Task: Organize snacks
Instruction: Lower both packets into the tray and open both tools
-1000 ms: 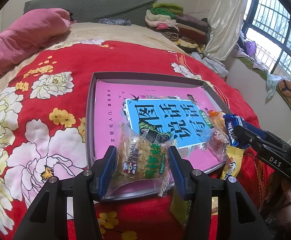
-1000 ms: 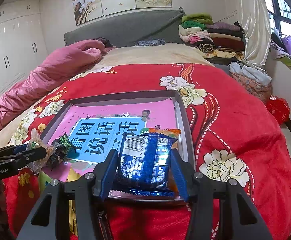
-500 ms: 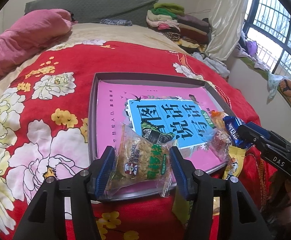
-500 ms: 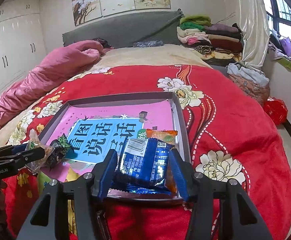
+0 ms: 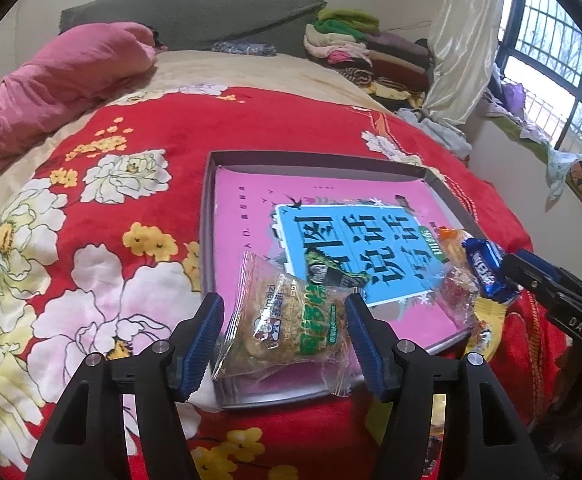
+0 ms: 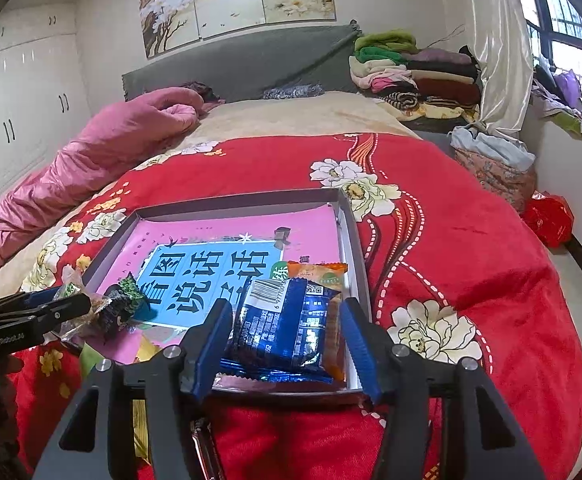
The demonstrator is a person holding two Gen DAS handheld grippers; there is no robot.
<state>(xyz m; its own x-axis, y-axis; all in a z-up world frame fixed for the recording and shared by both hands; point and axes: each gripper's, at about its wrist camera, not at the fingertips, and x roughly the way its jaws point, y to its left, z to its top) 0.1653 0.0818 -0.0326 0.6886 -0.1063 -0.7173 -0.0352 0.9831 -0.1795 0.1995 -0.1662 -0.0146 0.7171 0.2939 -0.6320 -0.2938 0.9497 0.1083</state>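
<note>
A grey tray (image 5: 211, 216) with a pink and blue book inside lies on the red floral bedspread. My left gripper (image 5: 285, 330) is open around a clear-wrapped rice cracker packet (image 5: 291, 324) lying on the tray's near left corner. A small dark green packet (image 5: 327, 272) lies just beyond it. My right gripper (image 6: 287, 338) is open around a blue snack packet (image 6: 287, 330) at the tray's (image 6: 351, 240) near right corner, on top of an orange packet (image 6: 319, 272). The blue packet also shows in the left wrist view (image 5: 487, 272).
A pink quilt (image 5: 59, 80) lies at the bed's far left. Folded clothes (image 6: 415, 68) are stacked at the far right by a curtain. Yellow packets (image 5: 487, 324) lie just off the tray's near edge. White wardrobes (image 6: 19, 92) stand at the left.
Both grippers have opened a little and drawn back slightly. The cracker packet and the blue packet now rest on the tray between the open fingers.
</note>
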